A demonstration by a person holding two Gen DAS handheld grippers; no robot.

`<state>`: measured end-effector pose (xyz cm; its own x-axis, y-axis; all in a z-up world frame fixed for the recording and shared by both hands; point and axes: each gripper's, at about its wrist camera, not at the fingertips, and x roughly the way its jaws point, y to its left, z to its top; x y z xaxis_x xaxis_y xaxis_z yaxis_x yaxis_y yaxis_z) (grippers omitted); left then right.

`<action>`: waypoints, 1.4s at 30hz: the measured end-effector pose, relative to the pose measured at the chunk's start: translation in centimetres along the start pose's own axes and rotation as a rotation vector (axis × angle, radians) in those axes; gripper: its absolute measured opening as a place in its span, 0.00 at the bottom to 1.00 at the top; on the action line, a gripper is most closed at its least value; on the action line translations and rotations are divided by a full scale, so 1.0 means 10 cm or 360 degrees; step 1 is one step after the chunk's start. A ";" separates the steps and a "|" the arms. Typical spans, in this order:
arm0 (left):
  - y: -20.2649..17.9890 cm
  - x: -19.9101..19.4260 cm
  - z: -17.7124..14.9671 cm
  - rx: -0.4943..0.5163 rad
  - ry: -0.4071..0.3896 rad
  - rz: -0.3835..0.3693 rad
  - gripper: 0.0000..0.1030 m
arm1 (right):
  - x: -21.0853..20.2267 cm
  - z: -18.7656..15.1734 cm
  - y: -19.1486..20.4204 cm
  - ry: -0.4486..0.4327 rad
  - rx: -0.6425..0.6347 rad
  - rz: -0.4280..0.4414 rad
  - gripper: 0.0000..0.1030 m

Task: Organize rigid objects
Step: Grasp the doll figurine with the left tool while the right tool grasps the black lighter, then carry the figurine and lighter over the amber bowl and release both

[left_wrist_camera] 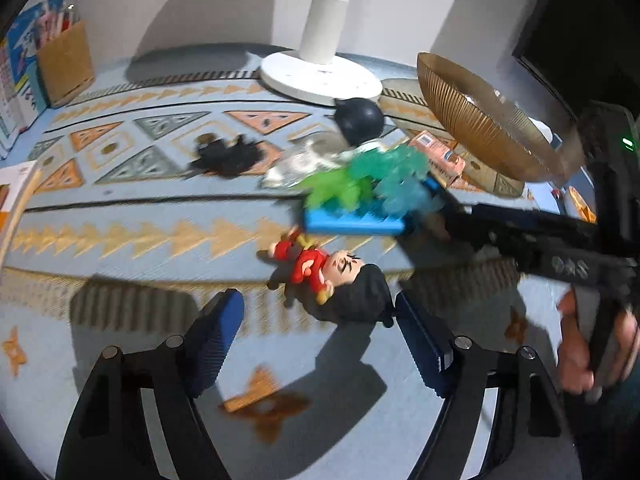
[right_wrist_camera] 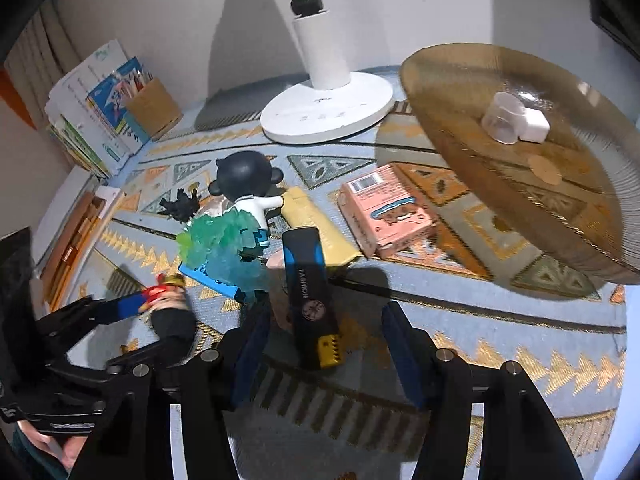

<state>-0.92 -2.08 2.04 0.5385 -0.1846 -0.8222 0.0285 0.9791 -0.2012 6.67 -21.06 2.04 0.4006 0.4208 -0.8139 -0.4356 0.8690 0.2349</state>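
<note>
A small figurine (left_wrist_camera: 320, 272) in a red shirt with black hair lies on the patterned cloth between the fingers of my left gripper (left_wrist_camera: 318, 304). Its hair is close to the right pad and the left pad stands well apart, so the jaws are open. A black and blue hair clipper (right_wrist_camera: 310, 280) with gold teeth lies between the fingers of my right gripper (right_wrist_camera: 324, 336). There is a gap on both sides, so this gripper is open too. In the right wrist view the left gripper (right_wrist_camera: 154, 330) straddles the red figurine (right_wrist_camera: 168, 292).
A green crystal tree on a blue base (right_wrist_camera: 224, 248) stands by a black-headed figurine (right_wrist_camera: 244, 184). Near them lie a pink box (right_wrist_camera: 388, 212) and a yellow block (right_wrist_camera: 316, 228). A gold bowl (right_wrist_camera: 592, 240) is at the right, a white stand base (right_wrist_camera: 328, 112) behind, and books (right_wrist_camera: 92, 120) at the left.
</note>
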 end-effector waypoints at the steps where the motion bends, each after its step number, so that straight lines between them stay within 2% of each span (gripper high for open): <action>1: 0.05 -0.06 -0.03 0.0013 0.0002 0.0029 0.74 | 0.02 0.00 0.02 0.0006 -0.0012 -0.0016 0.56; 4: 0.17 -0.18 -0.09 0.0048 -0.0010 0.0093 0.73 | 0.04 -0.01 0.09 -0.0010 -0.0055 -0.0043 0.54; 6: 0.22 -0.20 -0.11 0.0053 0.0029 0.0028 0.73 | 0.05 -0.02 0.13 -0.0008 -0.0077 -0.0026 0.36; 8: 0.20 -0.23 -0.12 0.0049 0.0035 -0.0086 0.73 | 0.05 -0.05 0.17 -0.0020 -0.0103 -0.0044 0.32; 10: 0.11 -0.23 -0.08 0.0052 0.0007 -0.0121 0.75 | 0.02 -0.09 0.19 -0.0033 -0.0113 -0.0056 0.31; 13: -0.02 -0.11 0.05 0.0050 0.0002 -0.0087 0.75 | -0.10 -0.20 0.13 -0.0041 -0.0044 -0.0050 0.24; 14: -0.05 -0.03 0.10 0.0047 0.0002 -0.0027 0.75 | -0.14 -0.25 0.11 -0.0046 -0.0024 -0.0061 0.23; 15: -0.07 0.01 0.11 0.0047 0.0005 0.0005 0.72 | -0.22 -0.31 0.09 -0.0061 -0.0011 -0.0079 0.23; 17: -0.10 0.13 0.15 0.0050 0.0020 0.0023 0.50 | -0.33 -0.41 0.10 -0.0081 -0.0012 -0.0115 0.23; 18: -0.12 0.16 0.14 0.0064 0.0017 0.0050 0.43 | -0.37 -0.46 0.10 -0.0083 -0.0014 -0.0128 0.23; 19: -0.15 0.15 0.13 0.0097 -0.0012 0.0070 0.43 | -0.40 -0.51 0.09 -0.0081 -0.0013 -0.0137 0.23; 22: -0.13 0.13 0.08 0.0104 -0.0017 0.0025 0.43 | -0.43 -0.62 0.08 -0.0049 -0.0018 -0.0132 0.23; 23: -0.11 0.10 0.06 0.0096 -0.0019 0.0005 0.43 | -0.41 -0.64 0.07 -0.0037 -0.0008 -0.0118 0.26; 24: -0.07 0.06 0.02 0.0079 -0.0026 -0.0026 0.43 | -0.39 -0.65 0.05 -0.0024 0.0009 -0.0116 0.35; 25: -0.04 0.04 0.00 0.0069 -0.0030 -0.0037 0.43 | -0.37 -0.64 0.03 -0.0033 0.0034 -0.0086 0.38; 26: -0.01 0.02 -0.03 0.0058 -0.0031 -0.0044 0.43 | -0.37 -0.62 0.03 -0.0041 0.0046 -0.0069 0.54; 27: 0.02 0.01 -0.05 0.0049 -0.0036 -0.0047 0.43 | -0.36 -0.61 0.05 -0.0048 0.0047 -0.0083 0.60; 30: 0.09 -0.03 -0.08 0.0007 -0.0050 -0.0085 0.43 | -0.24 -0.58 0.19 -0.0061 -0.0060 -0.0274 0.60; 31: 0.10 -0.04 -0.08 0.0002 -0.0053 -0.0091 0.43 | -0.21 -0.58 0.26 -0.0069 -0.0113 -0.0355 0.58; 32: 0.09 -0.05 -0.09 0.0002 -0.0056 -0.0089 0.43 | -0.21 -0.59 0.29 -0.0081 -0.0128 -0.0359 0.50; 33: 0.09 -0.05 -0.10 0.0006 -0.0058 -0.0087 0.43 | -0.23 -0.61 0.33 -0.0088 -0.0136 -0.0332 0.37; 35: 0.06 -0.06 -0.12 0.0018 -0.0065 -0.0091 0.43 | -0.26 -0.65 0.37 -0.0092 -0.0155 -0.0338 0.22; 37: 0.03 -0.07 -0.15 0.0027 -0.0070 -0.0111 0.43 | -0.29 -0.73 0.42 -0.0097 -0.0155 -0.0332 0.22; 39: -0.01 -0.09 -0.16 0.0043 -0.0078 -0.0124 0.43 | -0.35 -0.80 0.46 -0.0097 -0.0136 -0.0257 0.22; 40: -0.04 -0.12 -0.17 0.0054 -0.0088 -0.0131 0.43 | -0.41 -0.84 0.47 -0.0097 -0.0092 -0.0131 0.22; 42: -0.08 -0.18 -0.17 0.0074 -0.0116 -0.0149 0.43 | -0.51 -0.88 0.44 -0.0115 -0.0014 0.0034 0.22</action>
<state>-3.33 -2.66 2.83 0.5914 -0.2701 -0.7598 0.1197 0.9612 -0.2486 -4.35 -21.61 2.56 0.4480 0.4573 -0.7682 -0.4518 0.8573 0.2468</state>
